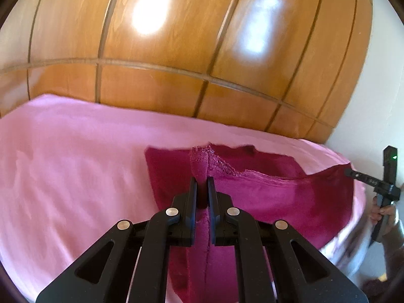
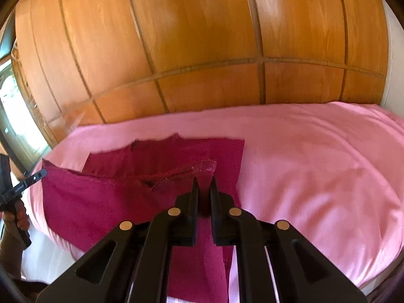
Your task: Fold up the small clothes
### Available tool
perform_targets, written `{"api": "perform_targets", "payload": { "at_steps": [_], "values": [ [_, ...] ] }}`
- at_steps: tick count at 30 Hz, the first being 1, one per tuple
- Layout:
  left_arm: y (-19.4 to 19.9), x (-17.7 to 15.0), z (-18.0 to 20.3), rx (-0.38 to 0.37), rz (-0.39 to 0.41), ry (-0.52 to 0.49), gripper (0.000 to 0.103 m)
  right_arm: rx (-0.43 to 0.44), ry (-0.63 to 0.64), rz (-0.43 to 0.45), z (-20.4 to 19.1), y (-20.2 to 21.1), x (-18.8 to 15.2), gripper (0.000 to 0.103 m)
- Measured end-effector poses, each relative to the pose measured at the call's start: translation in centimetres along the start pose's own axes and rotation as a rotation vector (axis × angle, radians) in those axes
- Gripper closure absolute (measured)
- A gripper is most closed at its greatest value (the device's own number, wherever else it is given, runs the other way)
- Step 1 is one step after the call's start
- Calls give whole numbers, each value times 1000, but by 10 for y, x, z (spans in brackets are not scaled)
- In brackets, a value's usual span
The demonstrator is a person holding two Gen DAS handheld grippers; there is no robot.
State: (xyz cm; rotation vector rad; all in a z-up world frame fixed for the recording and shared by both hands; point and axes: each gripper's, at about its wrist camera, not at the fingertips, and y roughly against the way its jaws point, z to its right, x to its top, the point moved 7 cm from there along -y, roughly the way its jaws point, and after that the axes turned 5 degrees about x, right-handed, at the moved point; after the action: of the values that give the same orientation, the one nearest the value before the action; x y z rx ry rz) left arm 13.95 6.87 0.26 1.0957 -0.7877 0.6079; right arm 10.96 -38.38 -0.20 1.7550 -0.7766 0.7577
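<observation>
Left tongs clamped on lace-edged corner of crimson garment; right tongs pinch opposite corner. Garment part raised over pink bed. Risk: thin pinch slips, edge drops, fold skews.

The pink sheet lies bare over most of the bed, giving open passage on both sides of the magenta garment. The wooden panelled wall closes off the bed's far edge. The garment spans the near edge, stretched between the two grippers.
</observation>
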Motion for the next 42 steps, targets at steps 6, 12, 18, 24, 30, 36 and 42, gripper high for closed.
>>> {"api": "perform_targets", "payload": {
  "at_steps": [6, 12, 18, 24, 30, 36, 42],
  "values": [
    [-55, 30, -17, 77, 5, 21, 101, -55, -31, -4, 15, -60, 38, 96],
    [-111, 52, -43, 149, -24, 91, 103, -111, -52, -20, 29, -111, 65, 97],
    [-139, 62, -64, 184, -52, 146, 103, -131, -60, -32, 35, -135, 73, 97],
    [-127, 32, -64, 8, -119, 219, 57, -145, -57, -77, 42, -142, 48, 97],
    [-126, 11, -61, -5, -166, 207, 45, -136, -87, -81, 42, -143, 41, 96],
    [-138, 8, -51, -5, -196, 161, 71, -121, -56, -62, 29, -135, 48, 96],
    [-137, 9, -50, 23, -187, 148, 97, -99, -26, -12, 16, -106, 57, 96]
  ]
}}
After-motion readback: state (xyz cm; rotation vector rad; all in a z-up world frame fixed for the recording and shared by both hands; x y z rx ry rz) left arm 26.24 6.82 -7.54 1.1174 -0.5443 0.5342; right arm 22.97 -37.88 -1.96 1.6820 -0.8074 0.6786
